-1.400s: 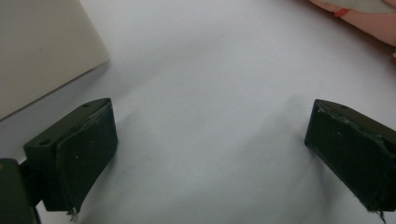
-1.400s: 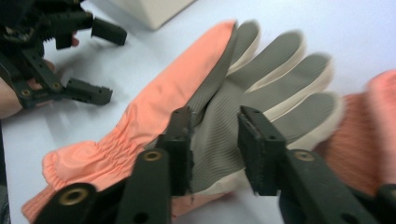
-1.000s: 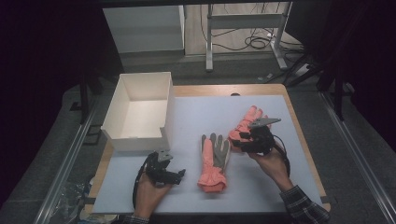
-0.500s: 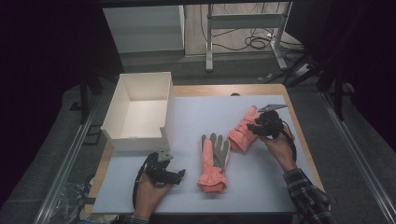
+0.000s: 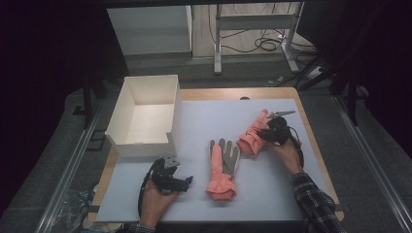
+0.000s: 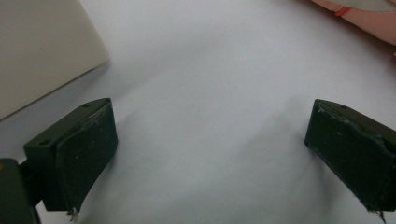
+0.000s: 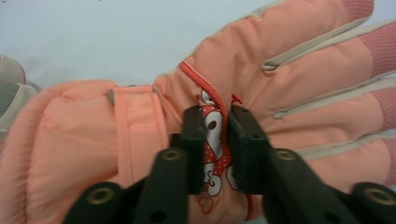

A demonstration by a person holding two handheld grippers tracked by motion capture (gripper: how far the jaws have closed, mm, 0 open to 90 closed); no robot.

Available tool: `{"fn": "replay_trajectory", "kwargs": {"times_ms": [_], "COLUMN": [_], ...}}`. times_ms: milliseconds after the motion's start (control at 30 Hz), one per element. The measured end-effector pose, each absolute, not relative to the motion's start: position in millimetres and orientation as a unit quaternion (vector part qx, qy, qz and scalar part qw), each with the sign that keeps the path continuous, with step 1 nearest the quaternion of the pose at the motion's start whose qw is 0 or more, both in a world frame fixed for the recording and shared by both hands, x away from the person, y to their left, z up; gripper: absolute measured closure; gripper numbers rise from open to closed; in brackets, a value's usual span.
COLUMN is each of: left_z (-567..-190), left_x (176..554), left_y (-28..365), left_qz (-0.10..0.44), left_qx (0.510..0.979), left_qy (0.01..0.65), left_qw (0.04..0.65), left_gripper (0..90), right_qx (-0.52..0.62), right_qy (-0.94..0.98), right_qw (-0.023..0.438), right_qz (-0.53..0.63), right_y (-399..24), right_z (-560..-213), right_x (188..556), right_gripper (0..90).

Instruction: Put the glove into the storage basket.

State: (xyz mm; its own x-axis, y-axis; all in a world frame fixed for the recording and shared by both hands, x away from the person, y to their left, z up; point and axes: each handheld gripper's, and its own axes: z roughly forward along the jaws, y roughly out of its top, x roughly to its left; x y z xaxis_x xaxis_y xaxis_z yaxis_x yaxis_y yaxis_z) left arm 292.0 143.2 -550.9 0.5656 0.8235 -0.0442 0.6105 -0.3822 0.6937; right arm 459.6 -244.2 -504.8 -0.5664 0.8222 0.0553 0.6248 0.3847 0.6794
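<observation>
Right of centre in the high view: right gripper (image 5: 266,134) down on a pink glove (image 5: 252,136), held by the right hand (image 5: 286,150) coming up from the lower right. In the right gripper view, jaws nearly together, just been closing, pinching a fold of the glove's patterned back fabric near the red trim; glove (image 7: 280,93) spread across most of that frame, cuff to the left, fingers running off to the upper right. Glove flat on the pale blue mat (image 5: 272,194), fingers aimed toward the top of the frame, cuff toward the centre.

Just left of it, at centre: second glove (image 5: 222,167), pink with a grey palm, fingers up, cuff toward the bottom edge, close beside the first glove's cuff; touching or not, cannot tell.

Lower left of the high view: left gripper (image 5: 170,177) in the left hand (image 5: 154,199), low over the mat. In the left gripper view, jaws wide apart with bare mat between, gripping nothing.

Upper left of the mat: white box (image 5: 119,121), open-topped, inside bare, well apart from both gloves.
</observation>
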Motion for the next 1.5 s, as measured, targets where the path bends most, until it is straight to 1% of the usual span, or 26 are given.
{"fn": "replay_trajectory", "kwargs": {"times_ms": [33,67,167,267,467,633,833,1067,1333,1367,1433,1500], "left_z": [-551,-551,-551,-551,-551,-551,-551,-551,-551,-551,-551,-551], "left_x": [292,292,292,292,292,292,292,292,292,292,292,292], "left_y": [143,143,143,143,143,143,143,143,143,143,143,143], "left_qz": [0.156,0.156,0.156,0.156,0.156,0.156,0.156,0.156,0.157,0.157,0.157,0.157], "left_qx": [0.816,0.816,0.816,0.816,0.816,0.816,0.816,0.816,0.817,0.815,0.817,0.816], "left_qy": [0.439,0.439,0.439,0.439,0.439,0.439,0.439,0.439,0.438,0.440,0.438,0.440], "left_qw": [0.341,0.341,0.341,0.341,0.341,0.341,0.341,0.341,0.341,0.342,0.340,0.342], "left_gripper": [2.3,2.3,2.3,2.3,2.3,2.3,2.3,2.3,2.3,2.3,2.3,2.3], "right_qx": [0.441,0.439,0.438,0.435,0.417,0.412,0.390,0.354,0.310,0.293,0.288,0.264], "right_qy": [0.817,0.818,0.817,0.817,0.826,0.824,0.831,0.841,0.854,0.860,0.862,0.871], "right_qw": [0.150,0.151,0.149,0.150,0.166,0.164,0.153,0.147,0.135,0.131,0.128,0.119], "right_qz": [0.338,0.340,0.344,0.347,0.340,0.353,0.366,0.381,0.395,0.396,0.397,0.397], "right_y": [-245,-246,-248,-250,-258,-270,-272,-259,-234,-223,-220,-203], "right_z": [-505,-504,-499,-495,-484,-472,-456,-440,-429,-427,-426,-425], "right_x": [459,458,458,458,452,446,433,410,387,380,377,366], "right_gripper": [82.6,84.3,86.4,86.6,86.8,86.7,86.6,86.4,86.3,86.3,86.2,86.2]}}
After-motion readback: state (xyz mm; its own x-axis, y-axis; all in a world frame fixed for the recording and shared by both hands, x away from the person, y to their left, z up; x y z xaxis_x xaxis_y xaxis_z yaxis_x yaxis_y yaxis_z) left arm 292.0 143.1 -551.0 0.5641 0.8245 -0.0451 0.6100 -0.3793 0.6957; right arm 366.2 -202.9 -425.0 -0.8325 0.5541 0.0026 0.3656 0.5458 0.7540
